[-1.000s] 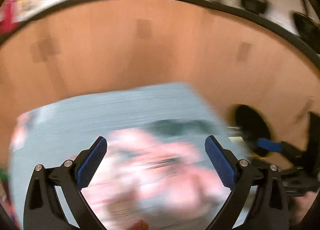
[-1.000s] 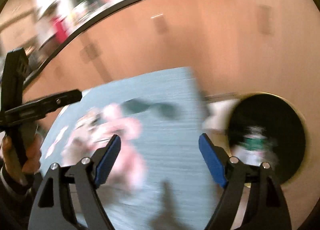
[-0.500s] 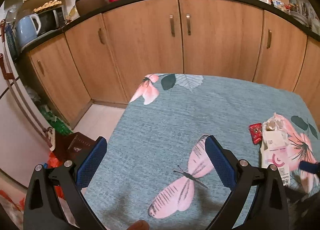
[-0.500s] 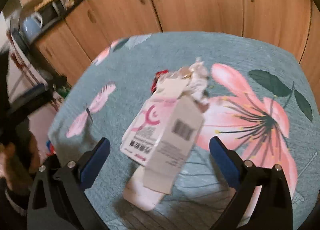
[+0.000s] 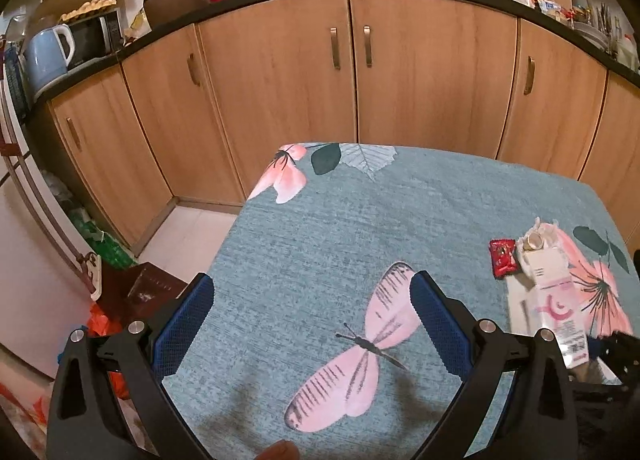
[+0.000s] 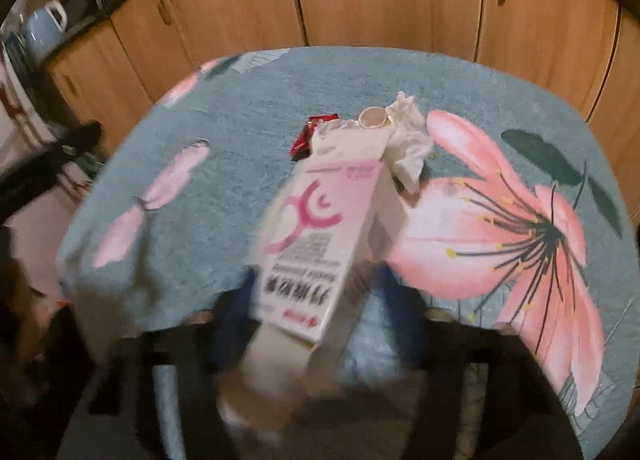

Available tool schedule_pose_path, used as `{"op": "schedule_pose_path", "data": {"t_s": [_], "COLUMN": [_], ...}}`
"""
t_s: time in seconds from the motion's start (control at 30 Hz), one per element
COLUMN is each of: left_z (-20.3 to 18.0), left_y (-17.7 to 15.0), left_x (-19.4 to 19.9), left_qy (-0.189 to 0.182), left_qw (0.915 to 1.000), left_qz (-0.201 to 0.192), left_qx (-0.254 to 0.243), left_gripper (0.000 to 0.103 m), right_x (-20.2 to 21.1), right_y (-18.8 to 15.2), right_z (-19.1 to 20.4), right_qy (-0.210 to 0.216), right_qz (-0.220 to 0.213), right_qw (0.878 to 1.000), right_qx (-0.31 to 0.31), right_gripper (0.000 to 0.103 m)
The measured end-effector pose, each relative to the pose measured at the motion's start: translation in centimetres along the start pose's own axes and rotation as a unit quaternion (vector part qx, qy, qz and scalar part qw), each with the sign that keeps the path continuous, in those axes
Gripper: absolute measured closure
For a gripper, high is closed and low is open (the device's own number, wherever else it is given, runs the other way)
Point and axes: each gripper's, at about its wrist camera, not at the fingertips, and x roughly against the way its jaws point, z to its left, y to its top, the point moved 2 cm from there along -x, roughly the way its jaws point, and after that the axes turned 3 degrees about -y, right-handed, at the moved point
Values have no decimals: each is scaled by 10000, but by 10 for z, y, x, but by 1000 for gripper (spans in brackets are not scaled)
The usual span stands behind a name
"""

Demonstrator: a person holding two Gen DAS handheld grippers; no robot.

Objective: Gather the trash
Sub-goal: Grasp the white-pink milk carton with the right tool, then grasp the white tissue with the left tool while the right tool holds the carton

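Right claw (image 6: 316, 316) clenched on the pink-and-white carton (image 6: 320, 236) beside the red wrapper (image 6: 310, 132) on the worktop (image 5: 360, 228); left claw (image 5: 310, 324) released; lifting it away likely comes next.

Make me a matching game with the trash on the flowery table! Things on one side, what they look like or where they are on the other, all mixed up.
Things:
1. carton
2. wrapper
3. tissue
4. left gripper

Descriptions:
A. small, red, lying on the tablecloth
B. white and crumpled, by the carton's far end
C. open, above the pink butterfly
D. pink and white, between the blue pads of the right gripper

Pairs: 1-D, 2-A, 3-B, 4-C
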Motion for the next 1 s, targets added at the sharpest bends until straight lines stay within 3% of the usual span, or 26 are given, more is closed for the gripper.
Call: {"op": "schedule_pose_path", "data": {"t_s": [0.1, 0.13, 0.27, 0.37, 0.43, 0.5, 0.57, 0.6, 0.67, 0.7, 0.73, 0.8, 0.83, 0.9, 0.93, 1.0], "left_z": [-4, -7, -22, -33, -42, -52, -62, -67, -73, -78, -81, -88, -90, -91, -90, -85], "left_y": [1, 2, 3, 4, 6, 10, 16, 21, 30, 35, 39, 45, 48, 54, 56, 59], "left_x": [1, 1, 6, 6, 5, 5, 2, 0, -4, -5, -6, -7, -5, -5, -7, -11], "left_qy": [25, -17, -20, -87, -116, -188, -216, -318, -558, -677, -714, -725, -778, -825, -830, -961], "left_qw": [10000, 10000, 9996, 9994, 9991, 9984, 9976, 9973, 9966, 9958, 9954, 9949, 9942, 9937, 9940, 9939], "left_qz": [-14, -12, -104, -86, -74, -86, -82, -72, -8, 11, 5, -19, -63, -126, -85, 33], "left_qx": [-26, -36, -259, -328, -392, -530, -658, -656, -601, -614, -639, -708, -743, -742, -703, -536], "left_gripper": [8, 8, 8, 8, 8, 8, 8, 8, 8, 8, 8, 8, 8, 8, 8, 8], "right_x": [9, 11, 28, 28, 30, 49, 54, 56, 68, 68, 64, 82, 90, 87, 86, 102], "right_y": [-3, -5, -17, -28, -33, -33, -35, -38, -46, -51, -53, -50, -48, -47, -49, -50], "right_z": [-12, -16, -46, -74, -93, -95, -92, -88, -79, -78, -79, -89, -91, -107, -117, -143], "right_qy": [260, 448, 1508, 1953, 2782, 3399, 3048, 2602, 2662, 2046, 1660, 2403, 2438, 1848, 1798, 2294], "right_qz": [21, 44, 102, 238, 165, 8, 254, 339, 351, 423, 530, 327, 199, 316, 359, 74], "right_qw": [9996, 9988, 9856, 9715, 9423, 9240, 9426, 9600, 9618, 9778, 9847, 9696, 9692, 9821, 9826, 9705], "right_qx": [-108, -213, -764, -1325, -1857, -1753, -1338, -980, -532, -173, 8, -325, -291, -191, -307, -740], "right_gripper": [76, 87, 91, 92, 92, 92, 92, 92, 92, 92, 92, 92, 93, 93, 93, 93]}}
